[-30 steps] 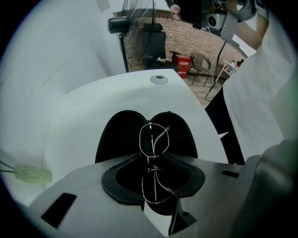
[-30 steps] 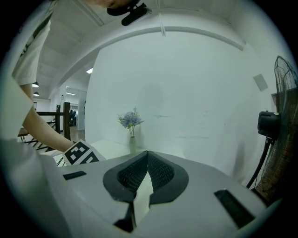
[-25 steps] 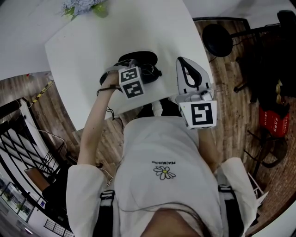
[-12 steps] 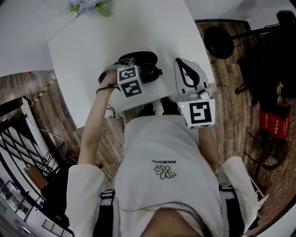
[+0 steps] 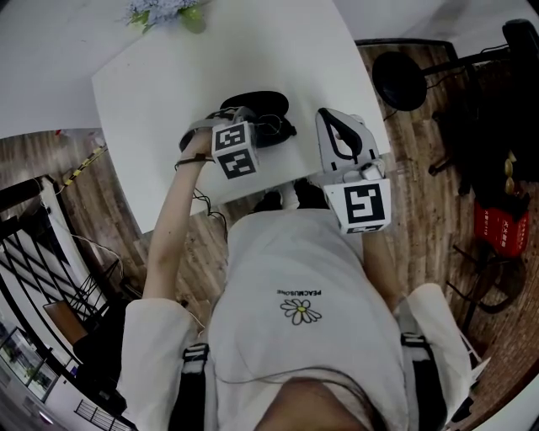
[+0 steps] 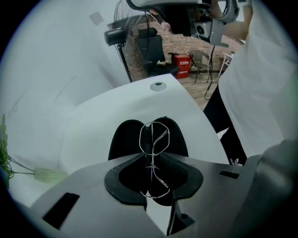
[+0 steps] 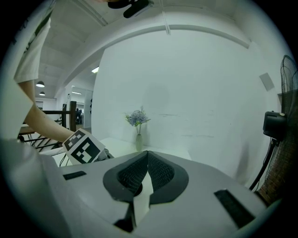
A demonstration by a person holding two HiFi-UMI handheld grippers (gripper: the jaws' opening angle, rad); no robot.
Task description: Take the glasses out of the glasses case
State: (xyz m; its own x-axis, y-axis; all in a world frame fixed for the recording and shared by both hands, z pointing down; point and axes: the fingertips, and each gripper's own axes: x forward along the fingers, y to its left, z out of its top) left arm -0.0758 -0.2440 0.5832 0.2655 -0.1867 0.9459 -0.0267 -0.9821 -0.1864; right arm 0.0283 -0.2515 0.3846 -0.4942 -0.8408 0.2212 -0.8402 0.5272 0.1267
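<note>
The black glasses case [image 5: 253, 103] lies open on the white table [image 5: 168, 76]; its two dark halves [image 6: 126, 139] show below my left gripper [image 6: 152, 155]. Thin wire-framed glasses [image 6: 155, 137] stand on edge between the left jaws, one lens reaching past the tips. These jaws have just been closing and now press on the frame. In the head view the left gripper [image 5: 253, 126] points steeply down over the case. My right gripper [image 5: 330, 114] hovers beside the case at the table's near right. Its pads [image 7: 147, 158] meet at the tip with nothing between them.
A small vase of flowers [image 5: 160, 13] stands at the table's far edge, vase of flowers [image 7: 138, 123] also visible ahead of the right gripper. The table has a round cable hole [image 6: 158, 85]. A black stool [image 5: 396, 71] and red bags [image 5: 497, 227] sit on the wooden floor to the right.
</note>
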